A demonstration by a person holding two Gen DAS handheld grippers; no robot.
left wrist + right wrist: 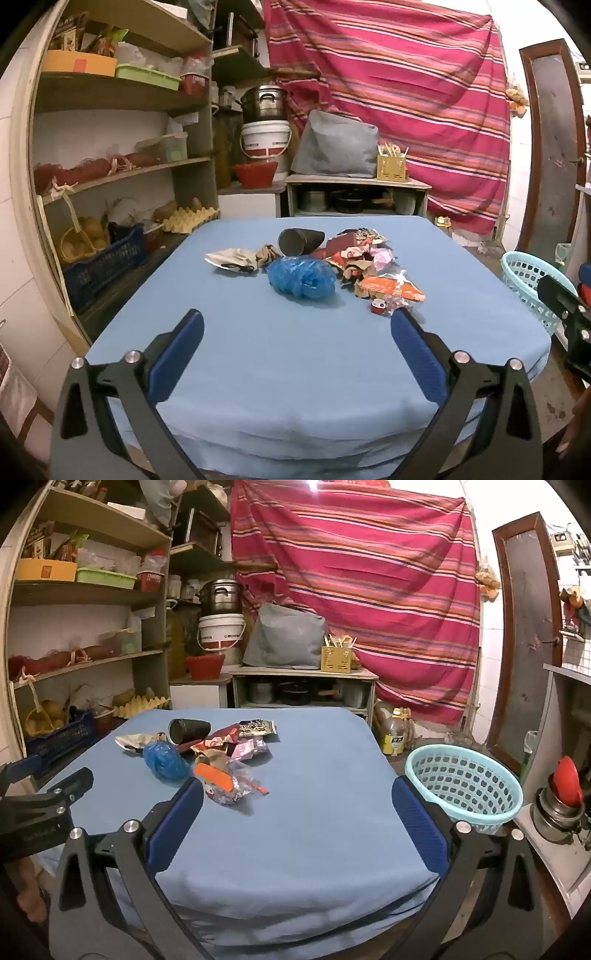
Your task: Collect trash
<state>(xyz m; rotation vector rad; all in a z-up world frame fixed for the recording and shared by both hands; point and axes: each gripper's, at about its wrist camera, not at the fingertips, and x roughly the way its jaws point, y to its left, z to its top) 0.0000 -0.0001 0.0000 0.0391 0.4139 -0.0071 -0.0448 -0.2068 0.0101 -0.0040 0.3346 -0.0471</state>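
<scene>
With both sets of jaws standing released and empty, the right gripper (pixel 295 805) is hovering nearer the trash pile (pixel 221 760) than the left gripper (pixel 295 328), the basket (pixel 465 775) lying to its right.

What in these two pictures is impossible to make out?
- Basket: what is inside; right wrist view shows only its rim and far wall, and the left wrist view cuts it off behind the right tool.
- Dark cup: contents lost in shadow, both views.
- Wrapper pile: print too small to read.
- Table: underside hidden by the blue cloth.
</scene>
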